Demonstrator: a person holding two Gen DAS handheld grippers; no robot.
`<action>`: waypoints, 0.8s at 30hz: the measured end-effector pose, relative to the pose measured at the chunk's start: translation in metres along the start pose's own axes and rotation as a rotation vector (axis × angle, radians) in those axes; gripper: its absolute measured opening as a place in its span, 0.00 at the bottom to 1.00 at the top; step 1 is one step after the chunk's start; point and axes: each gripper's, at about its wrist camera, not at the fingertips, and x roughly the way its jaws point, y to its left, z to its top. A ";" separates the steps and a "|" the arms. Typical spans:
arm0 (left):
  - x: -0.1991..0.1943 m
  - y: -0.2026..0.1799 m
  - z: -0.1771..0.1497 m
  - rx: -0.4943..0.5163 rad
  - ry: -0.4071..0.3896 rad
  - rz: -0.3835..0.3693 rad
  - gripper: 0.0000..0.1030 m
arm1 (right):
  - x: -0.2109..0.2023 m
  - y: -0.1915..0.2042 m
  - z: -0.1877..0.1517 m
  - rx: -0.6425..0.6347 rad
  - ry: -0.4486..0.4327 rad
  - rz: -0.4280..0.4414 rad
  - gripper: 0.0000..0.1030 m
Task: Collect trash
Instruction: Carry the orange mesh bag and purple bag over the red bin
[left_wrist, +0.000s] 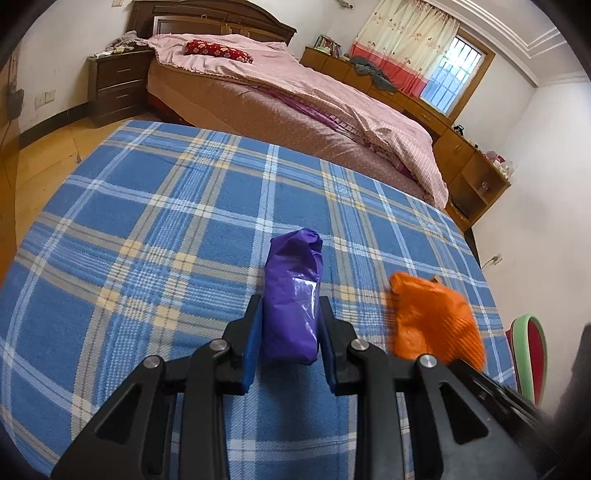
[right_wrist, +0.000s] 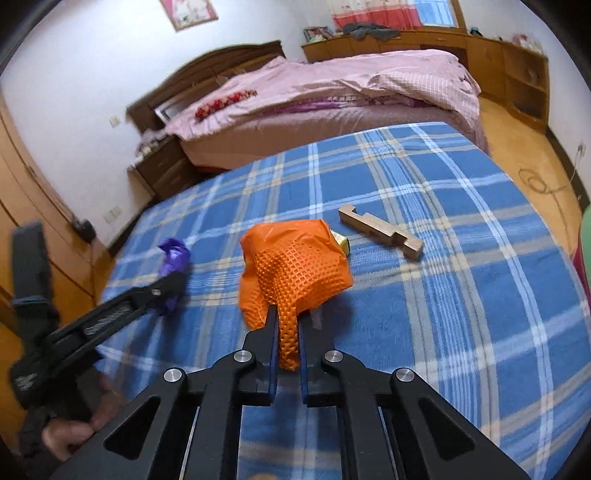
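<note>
A purple plastic bag (left_wrist: 293, 295), rolled into a bundle, stands between the blue pads of my left gripper (left_wrist: 290, 302), which is shut on it just above the blue plaid blanket (left_wrist: 147, 240). In the right wrist view the same purple bag (right_wrist: 171, 258) shows at the left gripper's tip. My right gripper (right_wrist: 287, 314) is shut on a strip of a crumpled orange textured bag (right_wrist: 295, 266); the rest of that bag bulges ahead of the fingers. The orange bag (left_wrist: 432, 321) also appears blurred to the right in the left wrist view.
A notched wooden block (right_wrist: 380, 230) lies on the blanket beyond the orange bag, and a small brass-coloured piece (right_wrist: 341, 242) peeks out behind it. A pink-covered bed (left_wrist: 295, 99), a dark nightstand (left_wrist: 114, 85) and wooden cabinets (left_wrist: 461, 155) stand further back. A hand (right_wrist: 70, 432) holds the left gripper.
</note>
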 end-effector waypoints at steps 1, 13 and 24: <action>-0.001 0.000 0.000 -0.004 -0.001 -0.003 0.27 | -0.006 -0.003 -0.002 0.019 -0.012 0.012 0.08; -0.007 -0.005 -0.002 0.010 -0.026 -0.016 0.27 | -0.101 -0.075 -0.033 0.195 -0.166 -0.037 0.08; -0.014 -0.013 -0.003 -0.005 -0.014 -0.031 0.27 | -0.167 -0.132 -0.044 0.291 -0.288 -0.100 0.08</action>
